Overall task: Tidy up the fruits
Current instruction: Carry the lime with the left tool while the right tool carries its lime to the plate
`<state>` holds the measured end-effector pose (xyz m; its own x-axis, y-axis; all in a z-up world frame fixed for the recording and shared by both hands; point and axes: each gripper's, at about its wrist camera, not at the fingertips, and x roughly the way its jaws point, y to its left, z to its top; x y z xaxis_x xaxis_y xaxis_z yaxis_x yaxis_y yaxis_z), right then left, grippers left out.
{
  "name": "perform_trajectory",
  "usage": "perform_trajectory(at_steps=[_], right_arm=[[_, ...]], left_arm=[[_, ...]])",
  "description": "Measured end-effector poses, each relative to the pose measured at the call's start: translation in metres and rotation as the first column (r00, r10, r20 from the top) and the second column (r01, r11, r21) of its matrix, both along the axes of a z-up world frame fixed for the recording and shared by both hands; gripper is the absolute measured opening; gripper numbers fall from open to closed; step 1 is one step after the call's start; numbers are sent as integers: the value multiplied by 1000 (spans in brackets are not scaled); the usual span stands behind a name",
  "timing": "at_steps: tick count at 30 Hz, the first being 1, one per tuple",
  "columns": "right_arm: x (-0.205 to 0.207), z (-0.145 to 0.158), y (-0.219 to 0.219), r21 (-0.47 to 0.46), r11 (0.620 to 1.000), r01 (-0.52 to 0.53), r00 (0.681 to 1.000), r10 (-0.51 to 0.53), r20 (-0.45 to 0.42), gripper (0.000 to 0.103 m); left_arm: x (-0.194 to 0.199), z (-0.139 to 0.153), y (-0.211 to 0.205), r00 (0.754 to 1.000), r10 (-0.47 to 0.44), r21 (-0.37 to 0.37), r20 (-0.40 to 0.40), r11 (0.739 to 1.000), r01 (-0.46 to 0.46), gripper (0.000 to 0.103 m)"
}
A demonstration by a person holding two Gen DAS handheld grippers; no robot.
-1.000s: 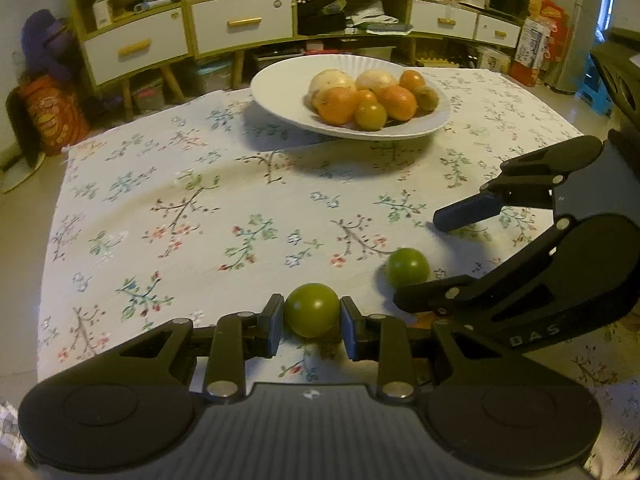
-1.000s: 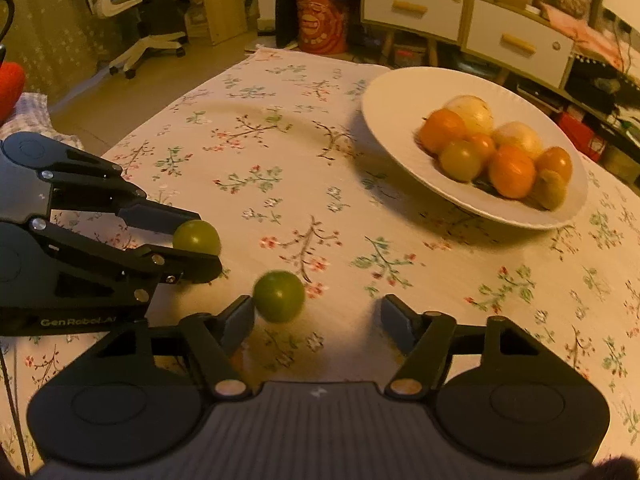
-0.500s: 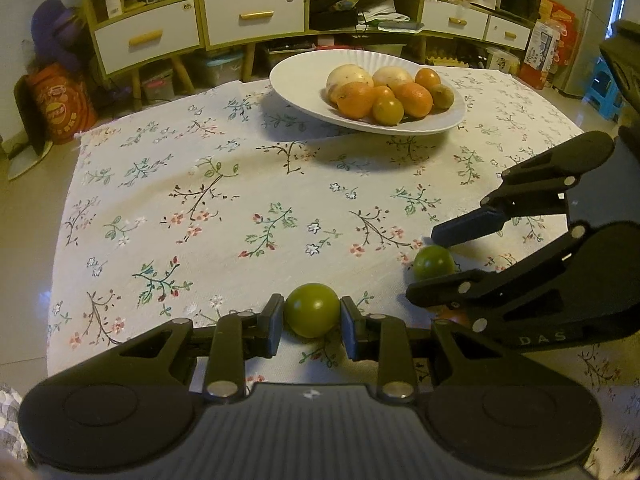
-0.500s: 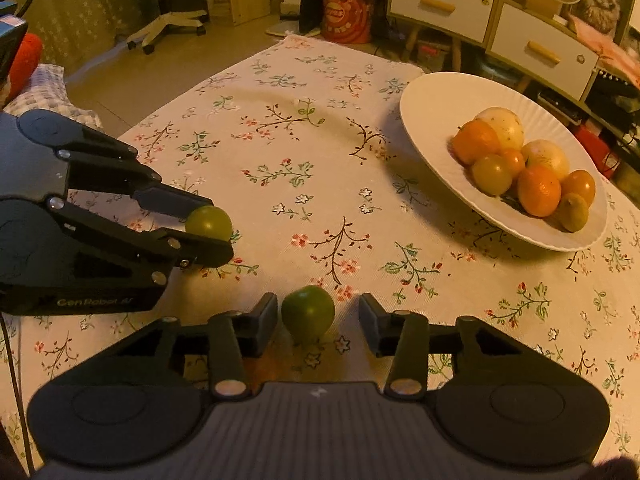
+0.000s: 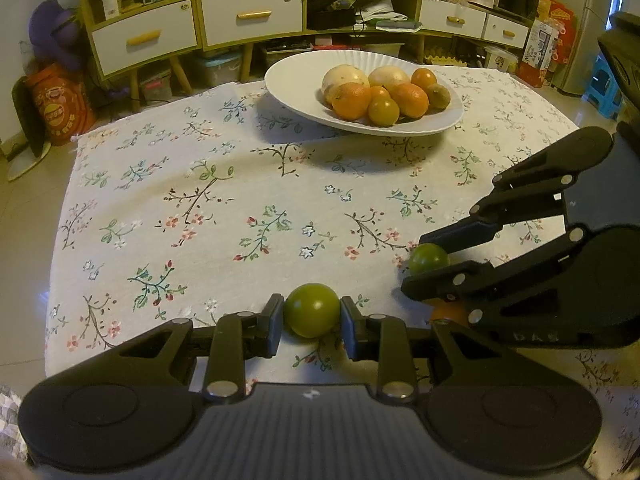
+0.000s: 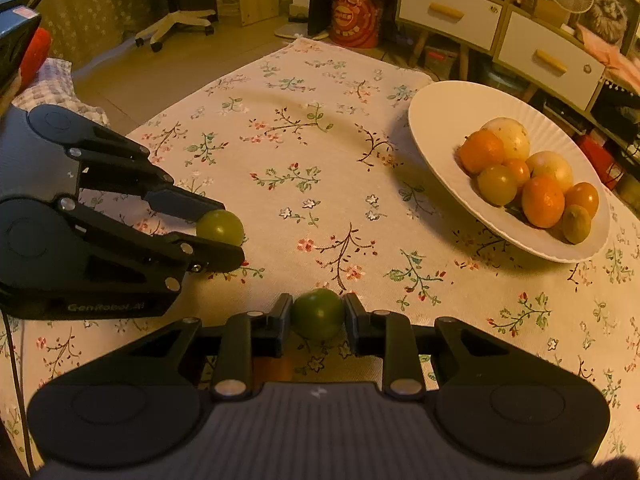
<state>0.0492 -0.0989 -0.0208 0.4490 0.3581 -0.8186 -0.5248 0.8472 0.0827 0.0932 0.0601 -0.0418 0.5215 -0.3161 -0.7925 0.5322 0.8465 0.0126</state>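
The darker green fruit [image 6: 318, 314] now sits pinched between the pads of the right claw [image 6: 317, 318], whose jaws have just been closing; half a second ago they stood apart on either side of it, and a second ago wider still, with the fruit loose near the left pad. That grip looks complete, so both loose green fruits are in hand and the next step is probably the carry to the plate.

This fruit is small, round, smooth and glossy, deep green, and it rests close to the near edge of the surface [image 6: 320, 152]. Its paler, yellow-green twin [image 5: 312, 310] is clamped the same way in the left claw [image 5: 312, 322], unchanged over the last second, also near the near edge and just beside the other claw. From the right wrist view that twin [image 6: 221, 227] shows at the tips of the left claw.

Toward the far edge of the flowered cloth stands the white plate [image 6: 432, 120], holding a pile of oranges and paler fruits [image 6: 532, 182], with room left at its bare side.
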Motion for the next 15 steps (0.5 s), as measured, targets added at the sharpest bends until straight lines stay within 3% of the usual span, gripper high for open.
perform_trajectory(at_steps=[15], right_arm=[[15, 15, -22, 26, 996, 83, 995, -84, 49, 24]], left_arm=[[9, 20, -17, 999, 8, -37, 39, 999, -6, 21]])
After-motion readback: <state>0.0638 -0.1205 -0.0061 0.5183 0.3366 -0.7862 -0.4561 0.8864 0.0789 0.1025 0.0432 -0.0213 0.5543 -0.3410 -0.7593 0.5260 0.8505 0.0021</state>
